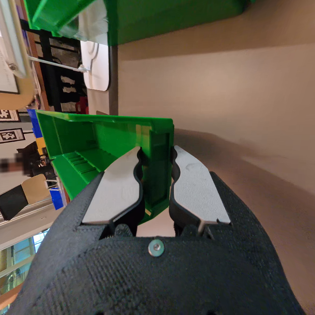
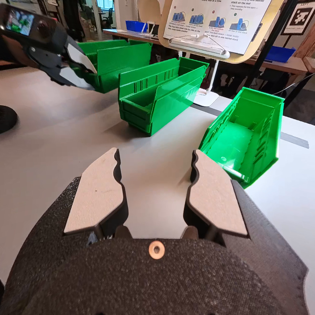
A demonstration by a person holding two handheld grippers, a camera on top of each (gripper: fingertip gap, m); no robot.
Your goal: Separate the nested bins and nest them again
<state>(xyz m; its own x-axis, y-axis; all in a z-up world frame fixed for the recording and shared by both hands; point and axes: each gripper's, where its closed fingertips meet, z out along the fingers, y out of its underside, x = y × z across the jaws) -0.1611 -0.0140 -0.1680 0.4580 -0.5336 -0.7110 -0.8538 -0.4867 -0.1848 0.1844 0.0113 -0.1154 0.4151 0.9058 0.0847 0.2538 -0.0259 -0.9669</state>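
Several green plastic bins are on a pale table (image 2: 51, 144). My left gripper (image 1: 156, 150) is shut on the front wall of one green bin (image 1: 102, 141), one finger inside it and one outside. In the right wrist view this gripper (image 2: 90, 76) holds that bin (image 2: 122, 61) at the far left. Two nested bins (image 2: 162, 97) stand in the middle; they also show in the left wrist view (image 1: 170, 20). A single bin (image 2: 243, 136) lies tipped on its side at the right. My right gripper (image 2: 155, 151) is open and empty above the table, its right finger next to the tipped bin.
An instruction sign (image 2: 213, 25) on a white stand (image 2: 204, 98) stands behind the bins. Blue bins (image 2: 136, 25) sit on a table farther back. A black round object (image 2: 6, 119) is at the left edge. A grey tape strip (image 2: 294, 139) marks the table at right. Across from one pair of fingers to the other is roughly 35 cm.
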